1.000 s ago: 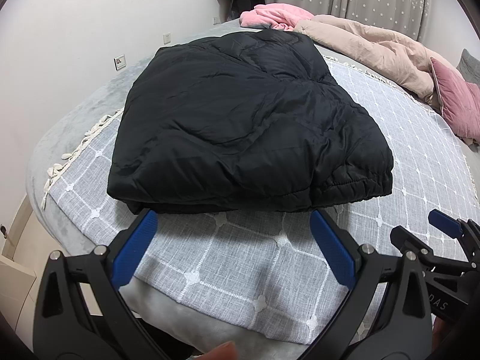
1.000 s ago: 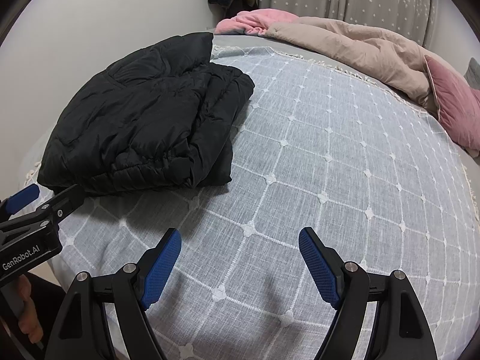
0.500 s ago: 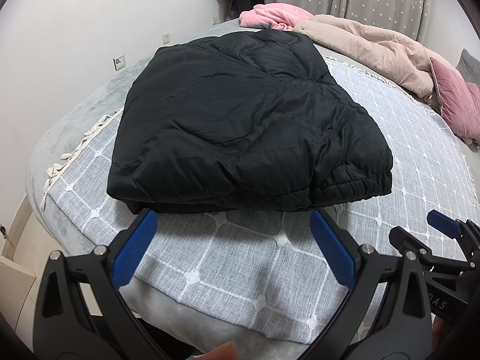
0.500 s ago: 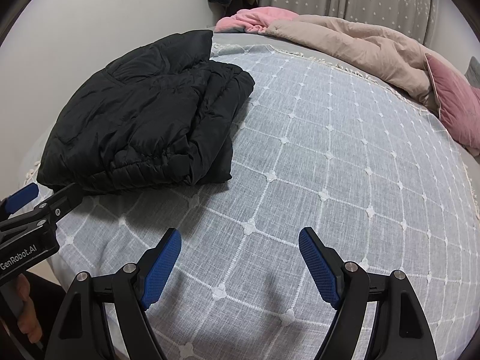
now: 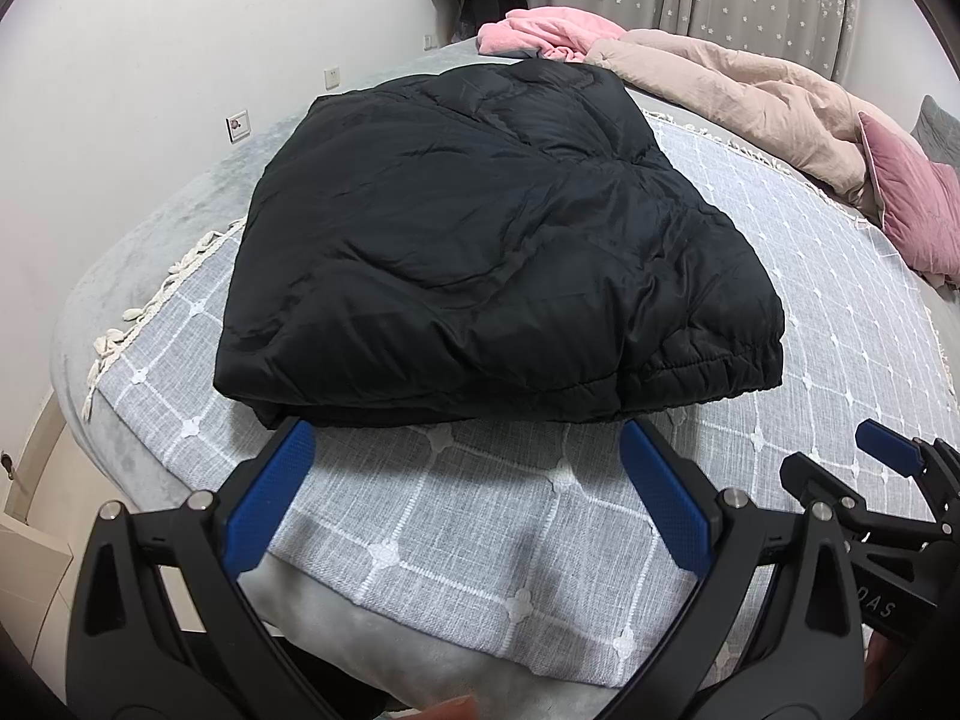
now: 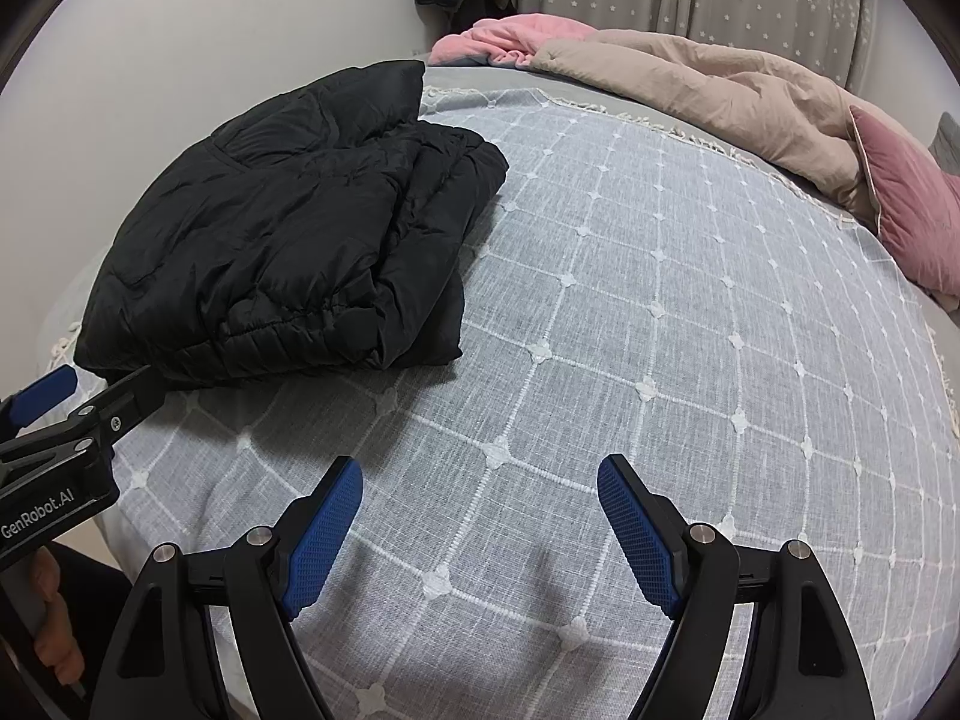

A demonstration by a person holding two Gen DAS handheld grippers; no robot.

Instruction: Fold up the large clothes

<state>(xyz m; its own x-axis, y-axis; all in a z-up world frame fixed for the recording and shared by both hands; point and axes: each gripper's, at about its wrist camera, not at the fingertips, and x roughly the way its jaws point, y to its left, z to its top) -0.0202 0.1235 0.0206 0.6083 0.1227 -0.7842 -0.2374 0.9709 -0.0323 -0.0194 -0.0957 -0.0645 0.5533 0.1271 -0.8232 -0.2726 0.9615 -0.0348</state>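
Where beige duvet (image 5: 750,90) sprawls, pink pillow (image 5: 912,210), folded jacket (image 5: 480,252)

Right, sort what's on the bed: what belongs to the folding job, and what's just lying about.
Job:
black jacket, already folded
left gripper, open
right gripper, open

Lying about:
pink garment
beige duvet
pink pillow
grey checked throw
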